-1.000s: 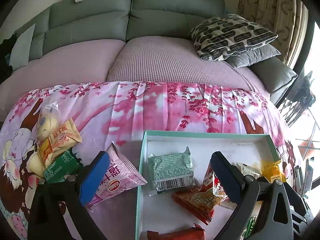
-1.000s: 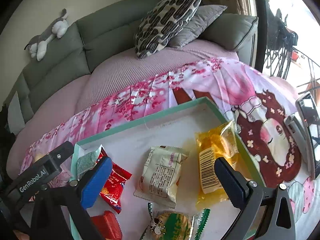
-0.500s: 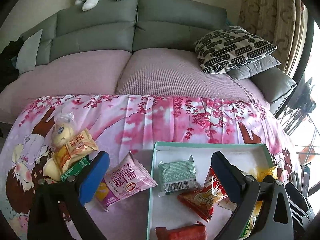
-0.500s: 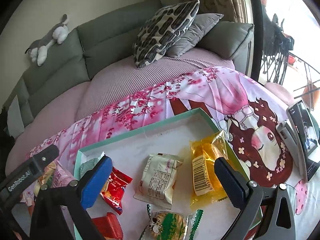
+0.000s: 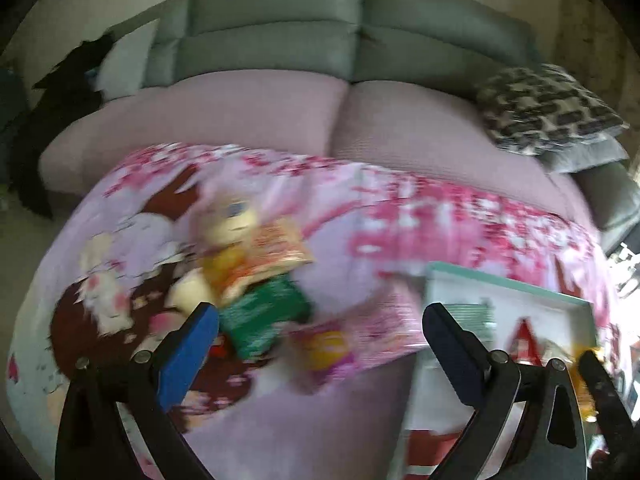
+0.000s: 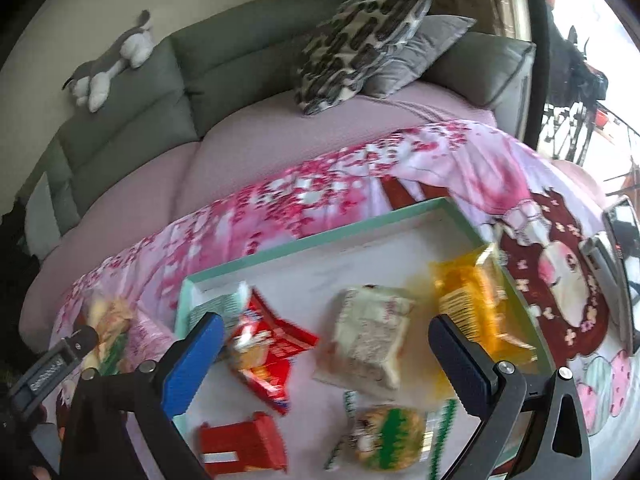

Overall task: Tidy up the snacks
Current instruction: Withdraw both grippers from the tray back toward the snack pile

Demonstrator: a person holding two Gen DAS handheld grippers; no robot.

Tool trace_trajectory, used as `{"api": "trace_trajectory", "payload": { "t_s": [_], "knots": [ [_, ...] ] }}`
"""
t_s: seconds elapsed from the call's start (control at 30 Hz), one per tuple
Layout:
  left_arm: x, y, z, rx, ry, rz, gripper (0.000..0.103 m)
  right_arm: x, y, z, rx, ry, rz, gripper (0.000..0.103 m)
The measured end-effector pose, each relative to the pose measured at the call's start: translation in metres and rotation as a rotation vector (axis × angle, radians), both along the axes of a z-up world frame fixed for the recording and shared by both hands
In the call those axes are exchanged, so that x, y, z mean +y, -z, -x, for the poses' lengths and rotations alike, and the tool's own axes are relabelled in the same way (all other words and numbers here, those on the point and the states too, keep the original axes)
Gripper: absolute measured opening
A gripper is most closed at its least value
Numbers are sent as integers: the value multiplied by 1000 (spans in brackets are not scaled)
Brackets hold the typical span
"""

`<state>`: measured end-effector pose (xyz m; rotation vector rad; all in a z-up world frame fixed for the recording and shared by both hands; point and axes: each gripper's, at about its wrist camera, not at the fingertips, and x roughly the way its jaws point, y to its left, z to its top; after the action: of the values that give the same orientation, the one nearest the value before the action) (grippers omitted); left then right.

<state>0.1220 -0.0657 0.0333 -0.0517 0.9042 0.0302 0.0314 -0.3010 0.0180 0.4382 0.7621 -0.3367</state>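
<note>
My left gripper (image 5: 320, 320) is open and empty above the pink cloth, over a green packet (image 5: 262, 316) and a pink packet (image 5: 332, 344). Orange and yellow packets (image 5: 260, 252) lie just beyond. The green-rimmed white tray (image 5: 500, 280) is at the right. My right gripper (image 6: 324, 336) is open and empty over the tray (image 6: 320, 236), which holds a red packet (image 6: 264, 352), a white packet (image 6: 368, 340), a yellow packet (image 6: 476, 308), a red box (image 6: 240, 444) and a green-and-white packet (image 6: 388, 436). The left view is blurred.
A grey sofa with a pink cover (image 5: 280, 112) runs behind the table. A patterned pillow (image 6: 364, 40) and a plush toy (image 6: 112, 60) sit on it. A phone on a stand (image 6: 620, 256) is at the table's right edge.
My left gripper has swung left, from the tray edge to over the loose packets on the cloth. My right gripper has stayed over the tray, shifting slightly.
</note>
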Motion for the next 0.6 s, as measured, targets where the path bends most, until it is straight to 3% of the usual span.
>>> {"api": "trace_trajectory", "payload": {
  "t_s": [0.27,0.6],
  "knots": [
    [63,8,3,21,-179,-156,102,53,-2,-21,2,-136,-25,103],
    [117,11,14,40,-293,-101,102,115,6,-39,28,-264,-42,103]
  ]
}}
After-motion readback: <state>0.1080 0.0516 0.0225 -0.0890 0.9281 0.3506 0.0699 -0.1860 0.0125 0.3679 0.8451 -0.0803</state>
